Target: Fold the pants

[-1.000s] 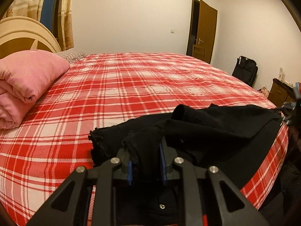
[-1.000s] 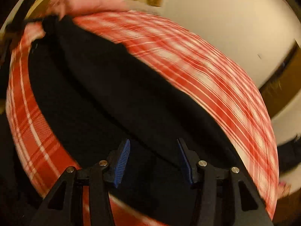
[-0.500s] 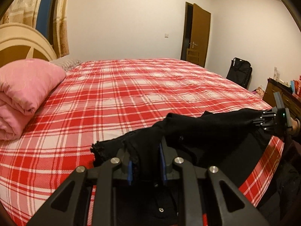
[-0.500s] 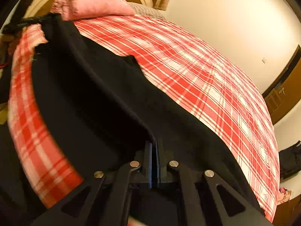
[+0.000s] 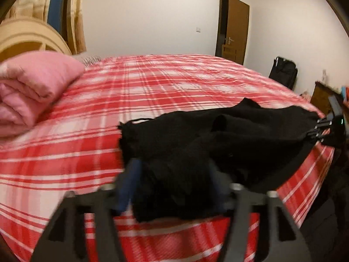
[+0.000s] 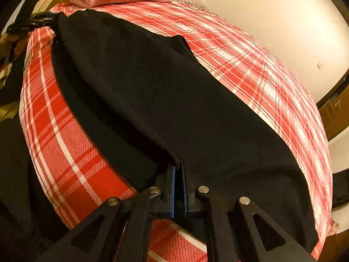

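Observation:
Black pants [image 5: 218,139] lie along the near edge of a red plaid bed [image 5: 163,91]. My left gripper [image 5: 174,181] is open, its blue pads spread wide, with a bunched end of the pants lying loose between them. My right gripper [image 6: 179,174] is shut on the other end of the pants [image 6: 163,91] and holds the cloth stretched toward the left one. The right gripper also shows at the far right of the left wrist view [image 5: 320,131], and the left gripper shows at the top left of the right wrist view [image 6: 35,23].
A folded pink quilt [image 5: 32,87] lies at the head of the bed by a cream headboard [image 5: 28,39]. A black bag [image 5: 283,74] and a wooden cabinet [image 5: 325,96] stand past the bed's right side. A brown door [image 5: 235,28] is in the far wall.
My left gripper's fingers have opened and let go of the pants end they held. The right gripper shut on the other end half a second ago and keeps its hold.

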Available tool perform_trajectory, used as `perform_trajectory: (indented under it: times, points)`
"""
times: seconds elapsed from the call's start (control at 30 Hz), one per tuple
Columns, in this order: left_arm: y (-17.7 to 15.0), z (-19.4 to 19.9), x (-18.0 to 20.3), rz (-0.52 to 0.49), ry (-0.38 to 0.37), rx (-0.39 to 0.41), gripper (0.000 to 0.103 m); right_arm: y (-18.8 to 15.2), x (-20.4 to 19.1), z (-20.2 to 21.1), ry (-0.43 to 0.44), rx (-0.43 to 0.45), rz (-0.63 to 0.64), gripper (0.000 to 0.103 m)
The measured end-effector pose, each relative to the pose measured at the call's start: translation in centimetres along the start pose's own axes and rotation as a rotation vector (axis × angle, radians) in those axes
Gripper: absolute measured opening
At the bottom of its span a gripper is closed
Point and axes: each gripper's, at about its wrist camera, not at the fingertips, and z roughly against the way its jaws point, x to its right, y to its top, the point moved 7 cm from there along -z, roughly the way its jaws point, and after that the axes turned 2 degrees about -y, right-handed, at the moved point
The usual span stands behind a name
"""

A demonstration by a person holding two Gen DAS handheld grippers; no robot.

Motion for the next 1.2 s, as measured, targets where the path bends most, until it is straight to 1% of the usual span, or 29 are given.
perform_trajectory:
  times: [0.07,0.1,0.17,0.2,0.27,0.3,0.37,0.43,0.47,0.5,0.53,0.57,0.63,0.67,0.7,0.73,0.77,0.83,0.87,0.9,0.97,1.03,1.07,1.1,1.17,1.2]
  points:
    - [-0.3,0.8,-0.3,-0.038,0.005,-0.022,0.079,0.1,-0.4,0.2,0.009,-0.004,0.001,0.007]
    - [-0.5,1.1,-0.6,-0.055,0.017,-0.031,0.081,0.2,-0.5,0.1,0.018,-0.013,0.005,0.008]
    - [-1.4,1.7,-0.9,-0.082,0.013,-0.068,0.09,0.3,-0.3,-0.1,0.017,-0.027,0.029,0.009]
    - [-1.9,1.9,-1.1,-0.099,0.023,-0.086,0.092,0.3,-0.4,0.0,0.021,-0.031,0.036,0.011]
    - [-3.1,1.9,-1.5,-0.113,0.017,-0.143,0.093,0.2,-0.3,0.3,0.048,-0.034,0.043,0.016]
    - [-3.9,1.9,-1.9,-0.126,0.042,-0.17,0.093,0.3,-0.3,0.7,0.061,-0.027,0.05,0.016]
    - [-5.1,1.9,-3.4,-0.144,0.124,-0.21,0.093,0.7,0.0,1.7,0.115,-0.004,0.03,0.017]
    - [-6.3,1.9,-5.3,-0.124,0.195,-0.248,0.093,2.0,0.7,3.0,0.164,0.038,-0.015,0.017]
    - [-6.8,1.9,-6.3,-0.089,0.21,-0.259,0.093,2.8,1.3,3.5,0.183,0.061,-0.043,0.017]
    - [-7.1,2.1,-6.8,-0.054,0.196,-0.262,0.093,3.9,1.9,3.9,0.203,0.084,-0.07,0.017]
    - [-7.3,2.4,-7.4,-0.007,0.173,-0.26,0.091,5.2,2.6,4.0,0.216,0.107,-0.098,0.017]
    - [-7.3,2.8,-7.9,0.041,0.153,-0.242,0.085,6.1,3.1,4.0,0.221,0.124,-0.119,0.017]
    - [-6.6,3.8,-8.6,0.125,0.12,-0.185,0.077,8.5,4.0,3.1,0.217,0.159,-0.163,0.02]
    - [-6.0,4.2,-8.7,0.163,0.103,-0.155,0.076,10.0,4.6,2.2,0.223,0.169,-0.197,0.028]
    - [-5.2,4.6,-8.6,0.206,0.077,-0.114,0.076,10.7,5.0,1.5,0.235,0.168,-0.226,0.039]
    - [-4.1,5.0,-8.2,0.244,0.038,-0.065,0.076,11.9,5.6,0.3,0.253,0.167,-0.26,0.043]
    - [-3.3,5.1,-7.6,0.26,0.019,-0.033,0.076,12.8,5.7,-0.5,0.281,0.168,-0.292,0.044]
    - [-1.2,4.5,-6.1,0.272,-0.011,0.017,0.076,15.1,6.1,-3.6,0.335,0.141,-0.362,0.044]
    - [-0.4,3.9,-5.0,0.264,-0.015,0.026,0.076,16.1,6.1,-5.3,0.356,0.124,-0.384,0.044]
    - [0.1,3.2,-4.2,0.247,-0.014,0.022,0.076,17.0,5.9,-7.0,0.372,0.102,-0.403,0.044]
    - [1.1,1.5,-1.1,0.186,-0.053,0.016,0.076,18.0,5.6,-9.3,0.398,0.065,-0.428,0.044]
    - [1.1,0.0,1.4,0.13,-0.081,-0.01,0.076,18.9,5.6,-11.9,0.416,0.017,-0.459,0.043]
    - [1.1,-1.0,2.4,0.098,-0.089,-0.028,0.076,19.2,5.8,-13.0,0.401,-0.004,-0.469,0.028]
    - [0.9,-2.0,3.4,0.058,-0.084,-0.049,0.076,19.3,5.8,-14.2,0.377,-0.033,-0.462,0.018]
    - [0.3,-3.6,4.6,0.006,-0.07,-0.082,0.077,19.8,6.2,-15.3,0.328,-0.036,-0.461,0.012]
    - [-0.2,-4.4,4.9,-0.021,-0.049,-0.102,0.078,19.9,6.6,-15.4,0.306,-0.034,-0.468,0.012]
